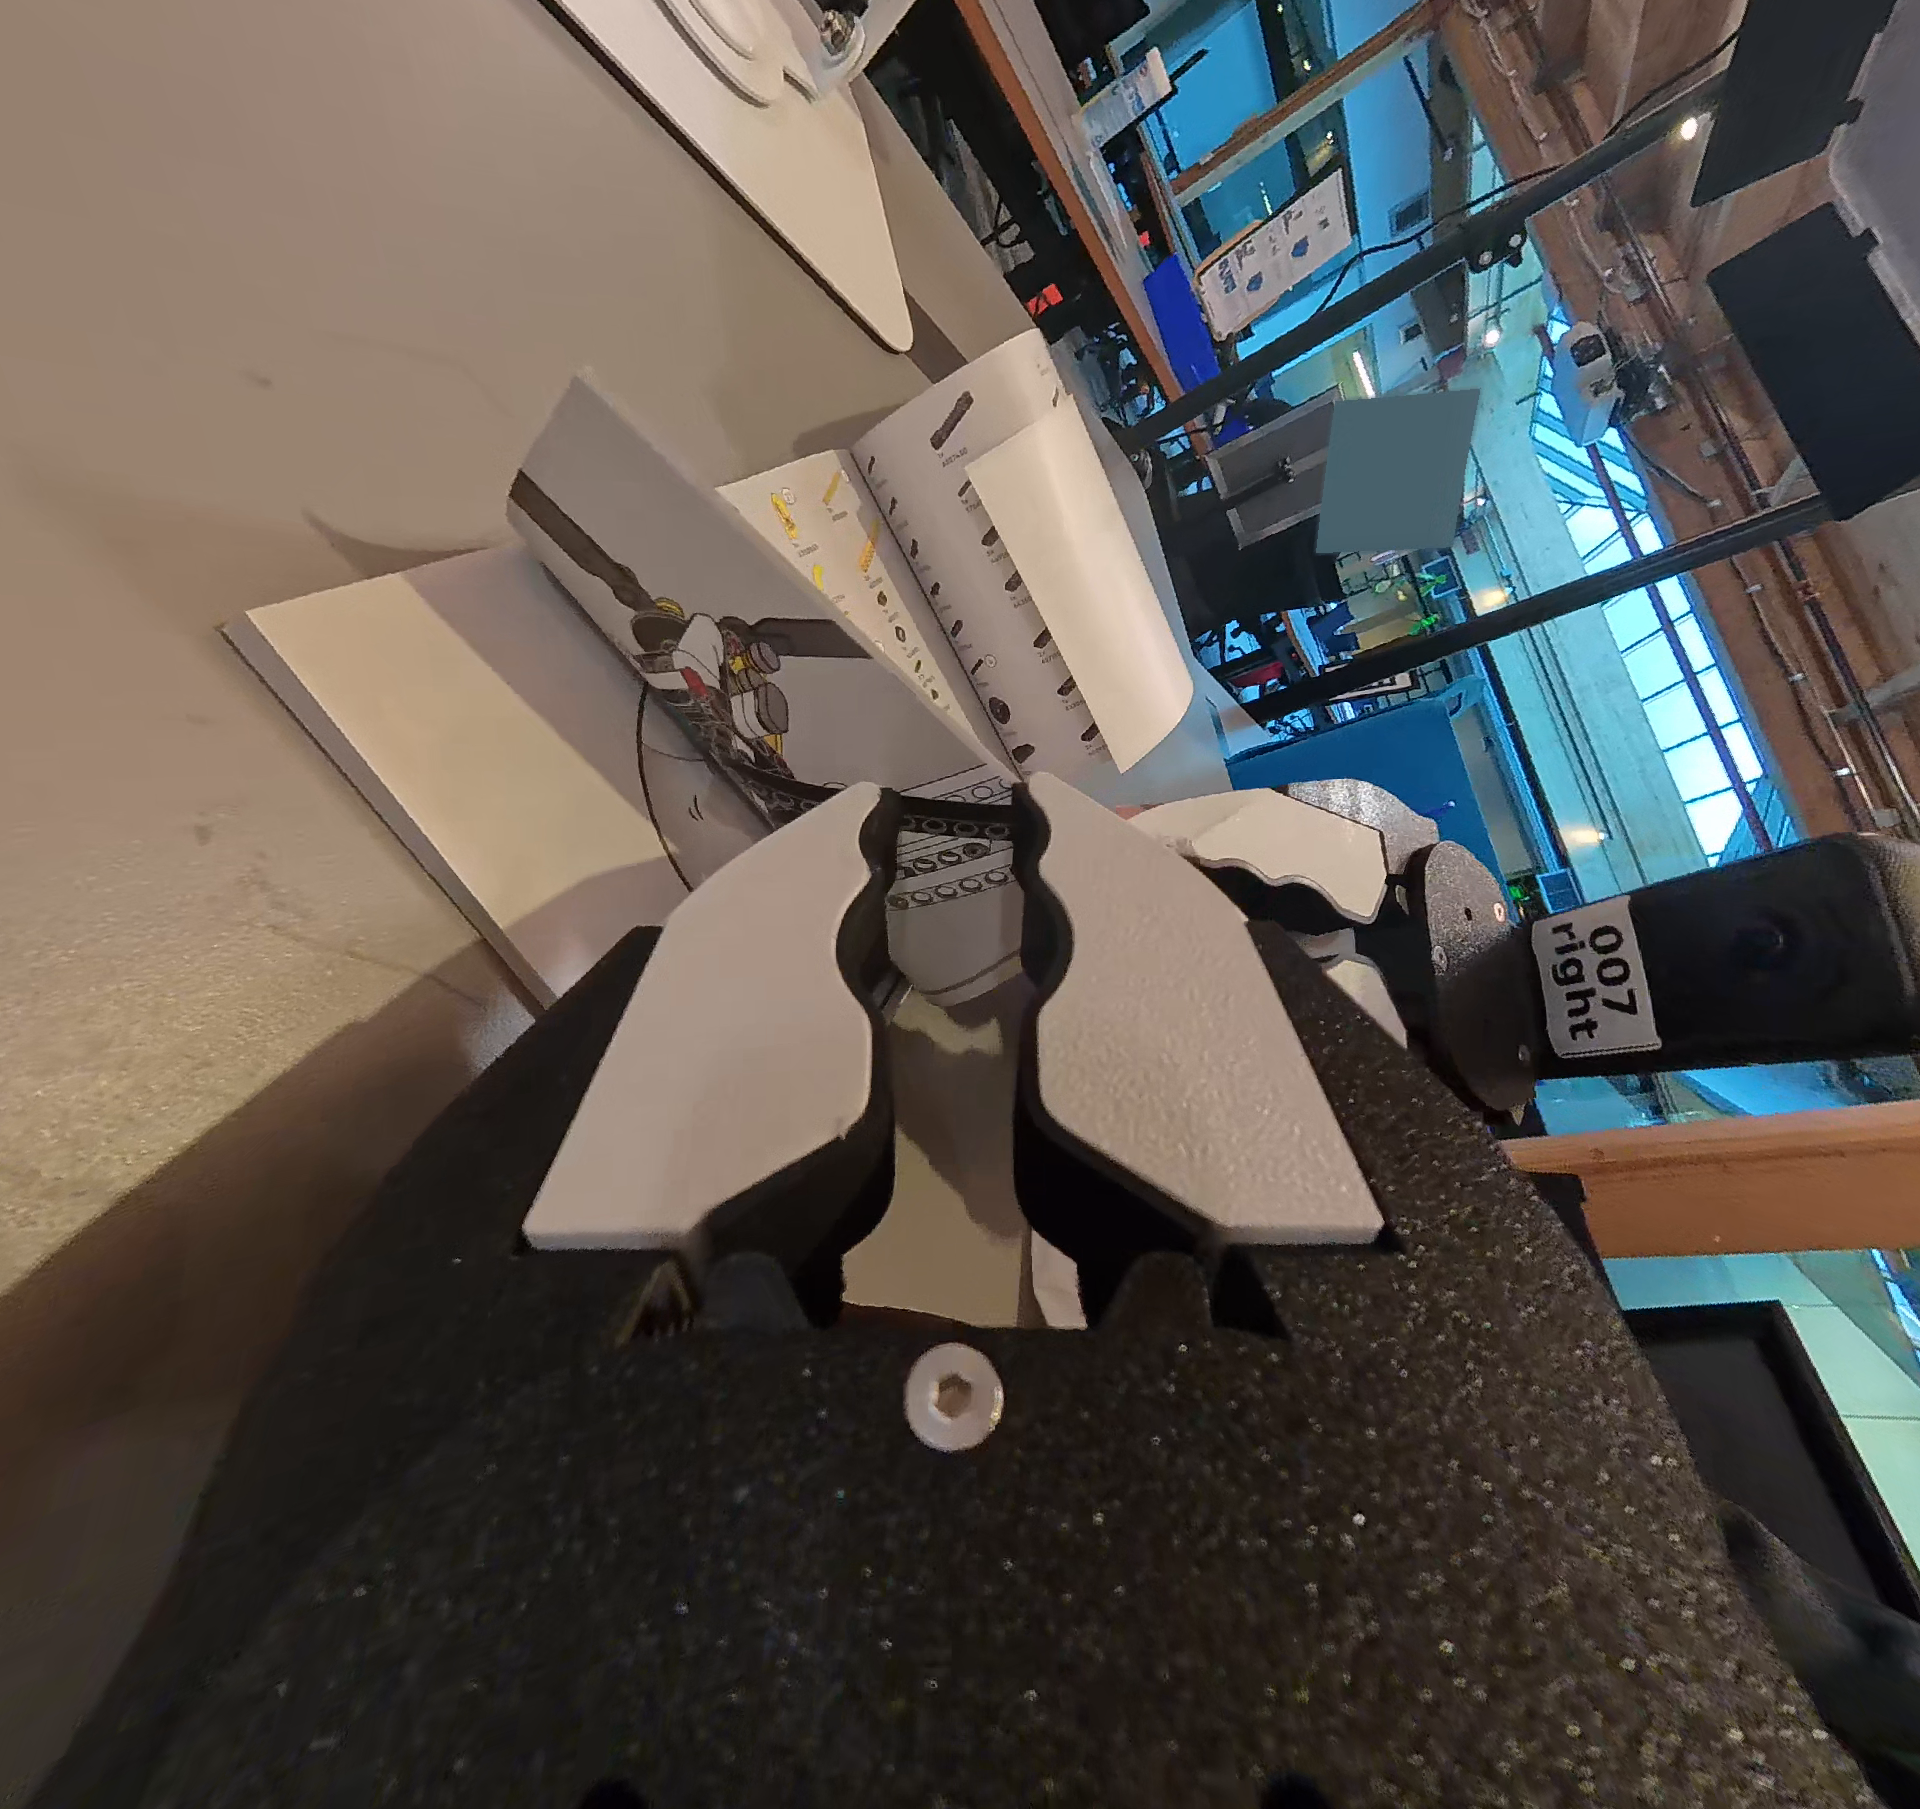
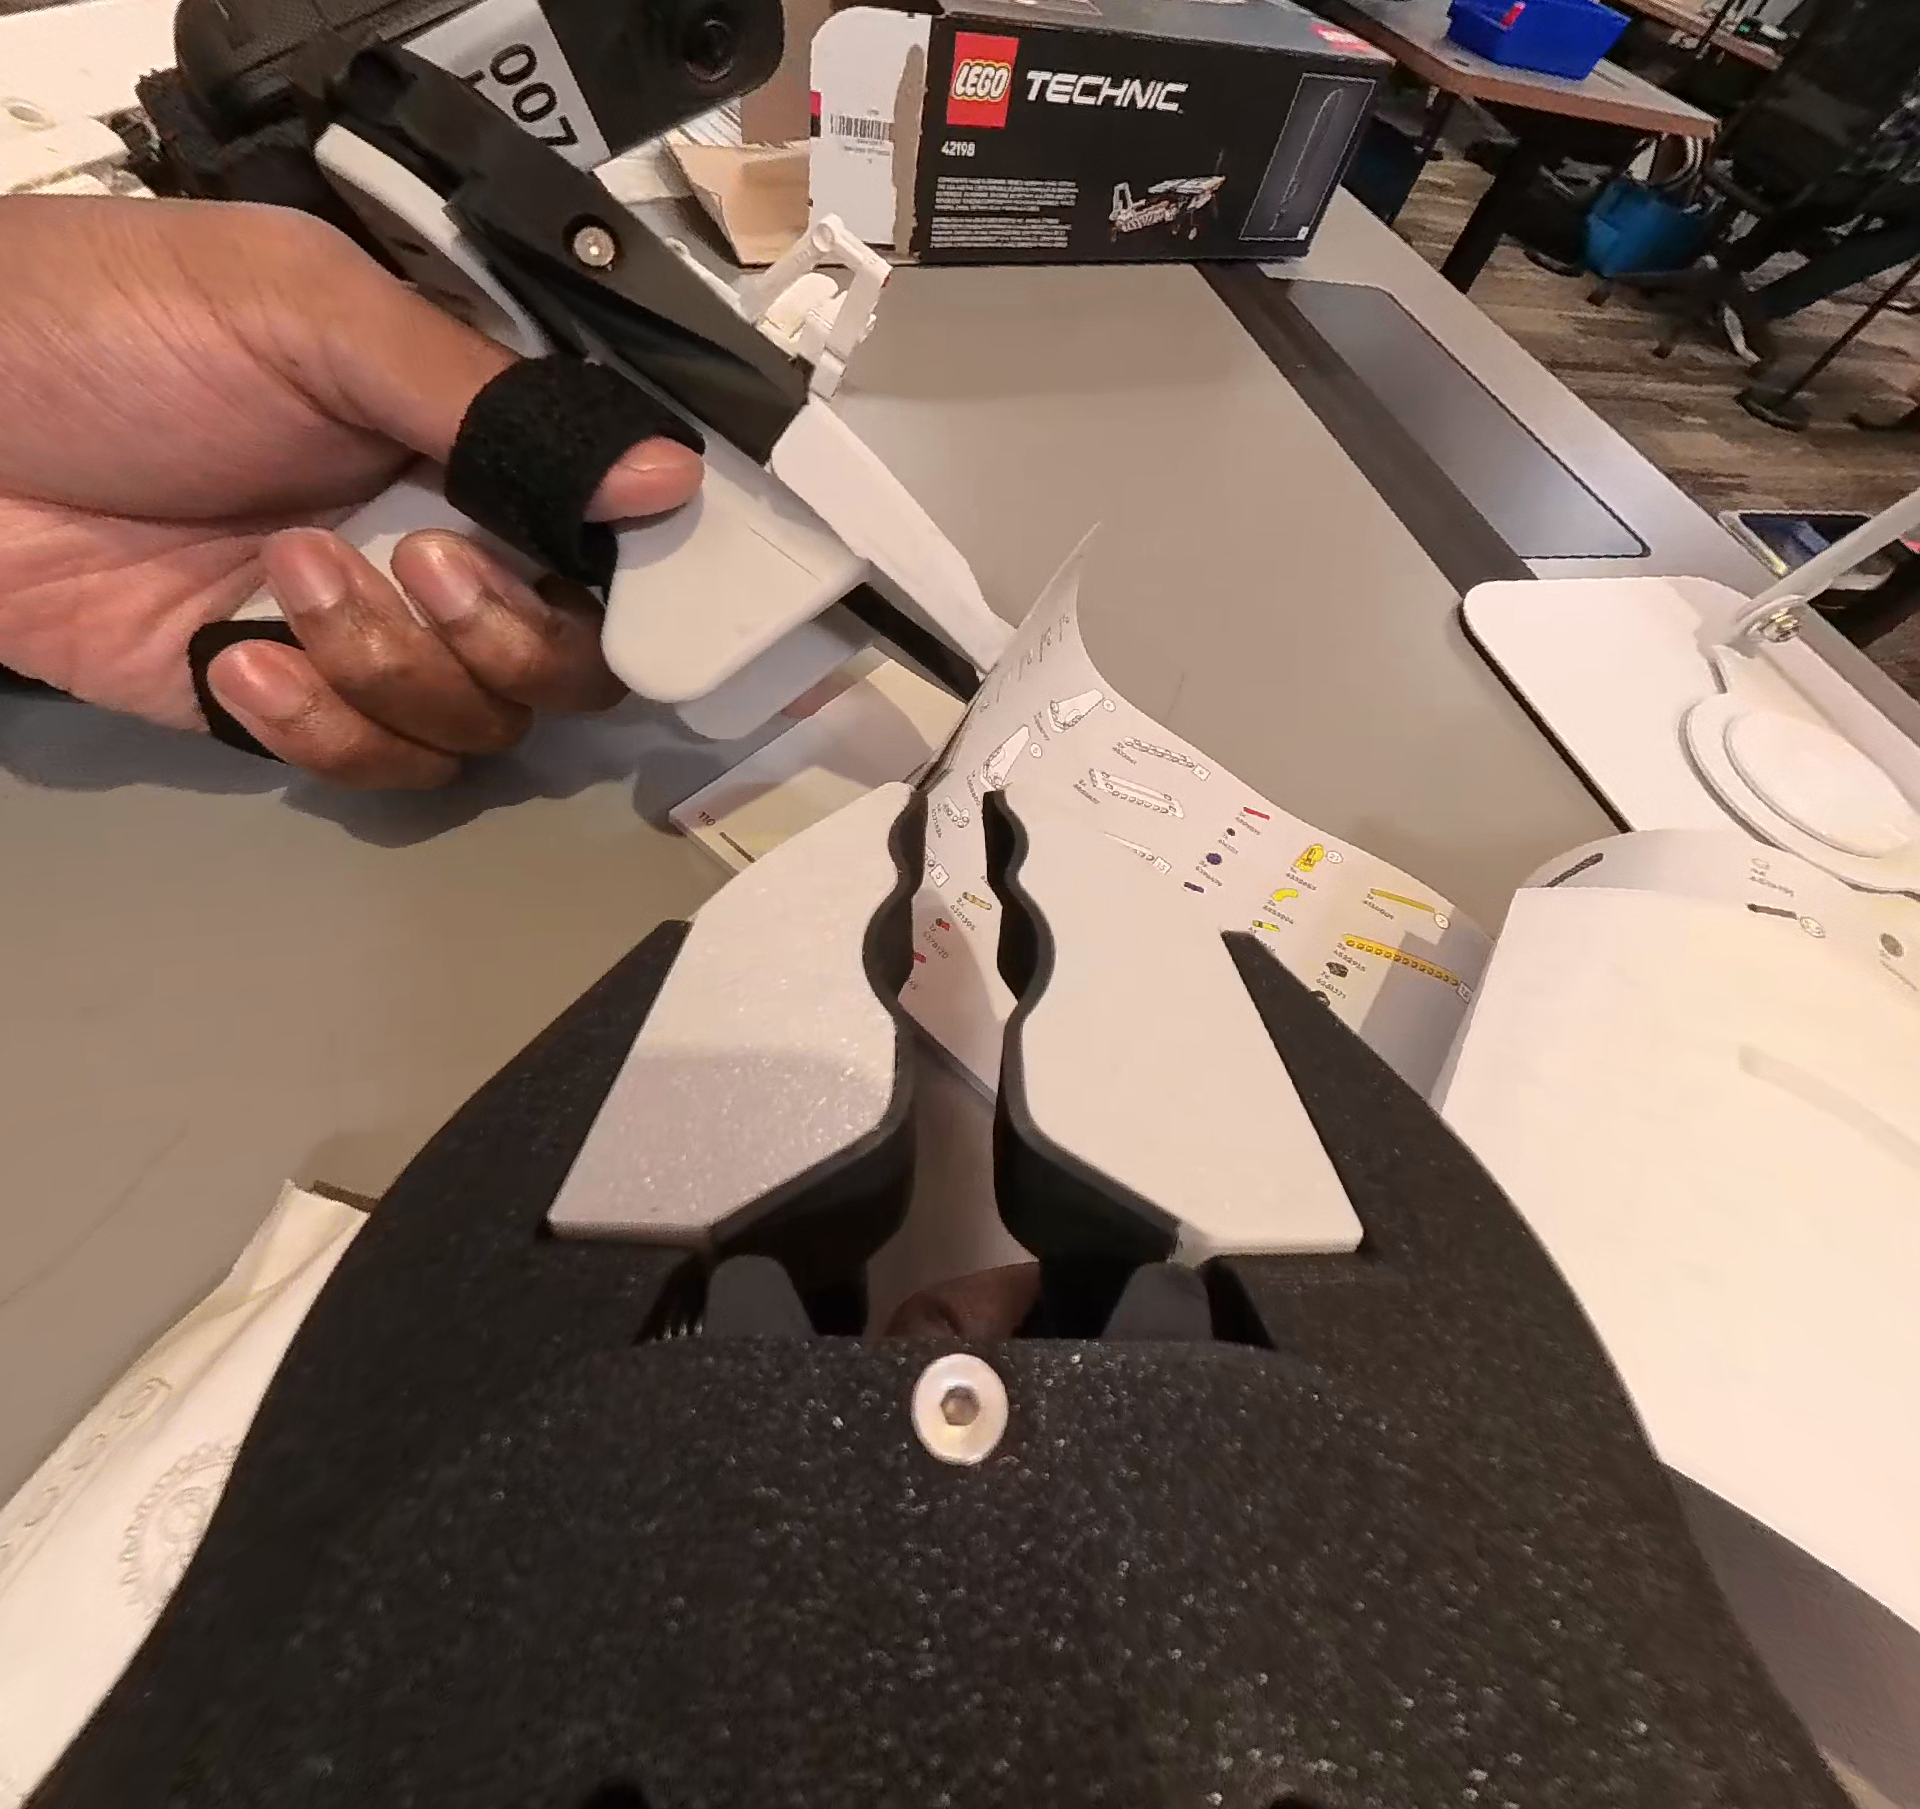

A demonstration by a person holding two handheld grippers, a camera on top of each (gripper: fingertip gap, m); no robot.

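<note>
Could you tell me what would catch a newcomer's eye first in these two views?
An open instruction booklet with printed parts diagrams lies on the grey table, one page curling upward between the two white-fingered grippers. The left gripper, in a person's hand, reaches the page's top edge. Behind stands a black cardboard toy box.

So what's showing up here: two grippers, left gripper [image 2: 992, 653] and right gripper [image 2: 951, 814], one open instruction booklet [image 2: 1195, 824] with two pages curling up, one black toy box [image 2: 1122, 149], one hand [image 2: 260, 492], and one grey table [image 2: 1195, 471] sitting under it all
</note>
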